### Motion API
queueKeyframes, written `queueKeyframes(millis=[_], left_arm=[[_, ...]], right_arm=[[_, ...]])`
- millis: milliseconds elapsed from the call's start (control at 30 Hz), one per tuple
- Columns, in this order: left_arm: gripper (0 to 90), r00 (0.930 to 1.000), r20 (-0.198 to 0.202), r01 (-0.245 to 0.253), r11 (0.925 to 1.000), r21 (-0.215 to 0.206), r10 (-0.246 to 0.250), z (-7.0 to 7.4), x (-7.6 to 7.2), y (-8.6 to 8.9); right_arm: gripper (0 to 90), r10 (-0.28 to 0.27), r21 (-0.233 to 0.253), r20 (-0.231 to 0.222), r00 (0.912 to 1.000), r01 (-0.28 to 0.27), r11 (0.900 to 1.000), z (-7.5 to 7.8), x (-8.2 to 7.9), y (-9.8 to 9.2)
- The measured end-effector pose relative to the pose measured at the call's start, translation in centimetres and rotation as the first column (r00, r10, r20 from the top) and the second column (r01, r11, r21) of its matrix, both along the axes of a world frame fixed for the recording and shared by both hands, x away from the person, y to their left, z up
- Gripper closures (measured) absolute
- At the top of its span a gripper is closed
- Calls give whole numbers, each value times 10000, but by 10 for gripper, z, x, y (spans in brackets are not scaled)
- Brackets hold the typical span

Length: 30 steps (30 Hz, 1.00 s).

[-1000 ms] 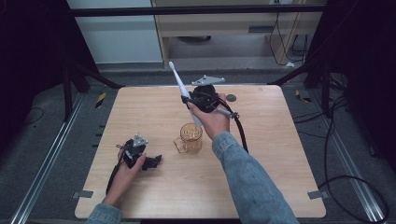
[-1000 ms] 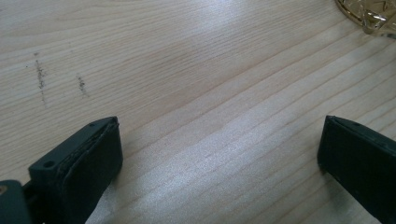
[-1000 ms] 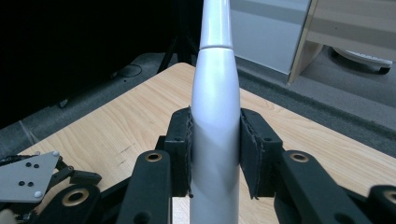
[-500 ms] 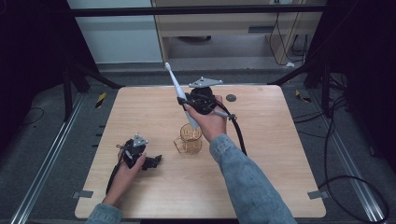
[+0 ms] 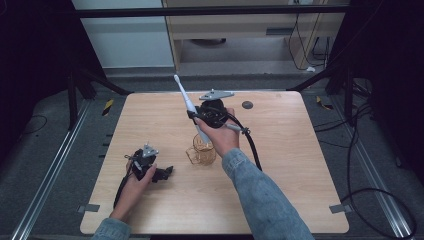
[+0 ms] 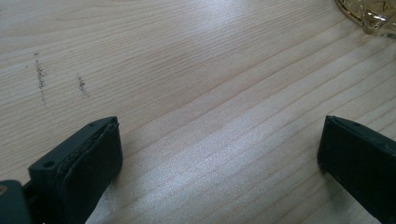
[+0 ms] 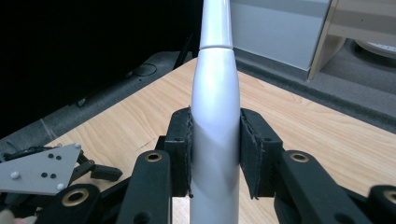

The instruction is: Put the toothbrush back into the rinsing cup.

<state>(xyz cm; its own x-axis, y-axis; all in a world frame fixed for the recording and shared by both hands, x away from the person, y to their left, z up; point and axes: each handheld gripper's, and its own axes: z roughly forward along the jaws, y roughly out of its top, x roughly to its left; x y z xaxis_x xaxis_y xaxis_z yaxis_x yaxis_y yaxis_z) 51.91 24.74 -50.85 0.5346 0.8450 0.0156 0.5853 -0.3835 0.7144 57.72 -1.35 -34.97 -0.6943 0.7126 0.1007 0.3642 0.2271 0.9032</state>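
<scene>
Right tongs clamp the electric toothbrush above the amber glass cup mid-bench, its lower end hidden; left tongs gape empty near the front-left corner

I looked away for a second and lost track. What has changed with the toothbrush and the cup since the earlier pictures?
The right hand-held gripper, shut on the electric toothbrush, has carried it leftward and down, so its lower end now dips at the amber glass cup. The cup, the left hand-held gripper, open on the table, stayed put.
</scene>
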Motion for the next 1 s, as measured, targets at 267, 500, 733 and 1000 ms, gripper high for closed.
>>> queueKeyframes(millis=[267,500,733,1000], left_arm=[[0,10000,1,2,10000,1,-2,0,0,0],[0,10000,-15,35,10000,41,-35,0,0,0],[0,10000,-14,35,10000,39,-34,0,0,0],[0,10000,-14,37,10000,42,-37,0,0,0]], right_arm=[[666,-48,-39,47,10000,48,10000,-4,2,0],[665,-119,-2,-2,9999,119,9999,-14,1,-3],[665,-127,12,118,9999,127,9999,-17,1,-5],[665,-73,-177,133,9999,75,9998,-23,0,-2]])
